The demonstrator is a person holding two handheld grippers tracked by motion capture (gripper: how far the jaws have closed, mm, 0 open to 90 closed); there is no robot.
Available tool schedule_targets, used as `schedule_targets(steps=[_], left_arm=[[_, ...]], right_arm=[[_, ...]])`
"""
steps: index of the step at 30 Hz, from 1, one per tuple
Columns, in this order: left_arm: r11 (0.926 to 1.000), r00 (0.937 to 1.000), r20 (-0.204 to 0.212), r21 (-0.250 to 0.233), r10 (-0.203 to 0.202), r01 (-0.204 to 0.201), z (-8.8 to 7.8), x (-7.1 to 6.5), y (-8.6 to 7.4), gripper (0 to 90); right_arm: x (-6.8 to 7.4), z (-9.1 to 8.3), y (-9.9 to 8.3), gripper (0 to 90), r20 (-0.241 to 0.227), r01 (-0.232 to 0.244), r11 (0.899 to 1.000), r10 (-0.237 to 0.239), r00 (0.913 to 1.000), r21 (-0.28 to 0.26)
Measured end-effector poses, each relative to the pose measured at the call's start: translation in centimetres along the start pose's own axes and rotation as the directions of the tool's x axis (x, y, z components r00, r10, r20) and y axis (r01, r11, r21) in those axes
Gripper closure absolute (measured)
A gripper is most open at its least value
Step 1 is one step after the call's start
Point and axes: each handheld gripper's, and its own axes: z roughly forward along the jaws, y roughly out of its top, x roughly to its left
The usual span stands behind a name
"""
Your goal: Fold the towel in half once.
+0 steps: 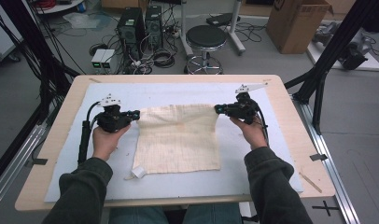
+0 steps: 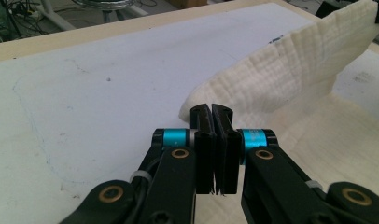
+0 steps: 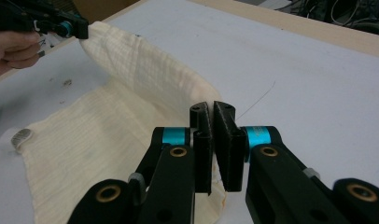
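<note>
1. Left gripper (image 1: 135, 114): fingers (image 2: 200, 135) clamped tight on the far-left corner of the cloth (image 1: 178, 137), corner raised off the mat.
2. Cloth: cream, thin crinkly weave with faint grid lines, roughly square. It lies mid-bench on the white mat (image 1: 253, 95); near half flat, far edge lifted and stretched between both grippers. Small white tag (image 1: 137, 171) at the near-left corner. Faint stains in the middle.
3. Right gripper (image 1: 219, 109): fingers (image 3: 227, 135) pinched shut on the far-right corner, fabric hanging down between them.
4. Step, as I judge it: a fold is starting, both far corners gripped and raised.
5. Next move likely calls for carrying both corners together toward the person, keeping the edge taut and level, and landing them on the near corners. Uneven hands would skew the fold.
6. Bench (image 1: 61, 126): pale wood, mat covers most of it.
</note>
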Motion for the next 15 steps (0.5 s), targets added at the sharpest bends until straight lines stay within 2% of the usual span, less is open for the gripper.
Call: schedule_targets(steps=[6, 15], left_arm=[[0.9999, 0.9998, 0.021, -0.010, 0.007, -0.007, -0.4, -0.3, 0.0, 87.5], [0.9999, 0.9996, 0.026, 0.001, 0.013, -0.013, -1.1, -0.5, -0.9, 87.5]], right_arm=[[0.3, -0.3, -0.1, 85.9, -0.019, 0.000, 1.000, 0.000, 0.9998, 0.003], [1.2, -0.7, -0.6, 85.9, -0.045, 0.008, 1.000, -0.008, 0.9989, -0.002]])
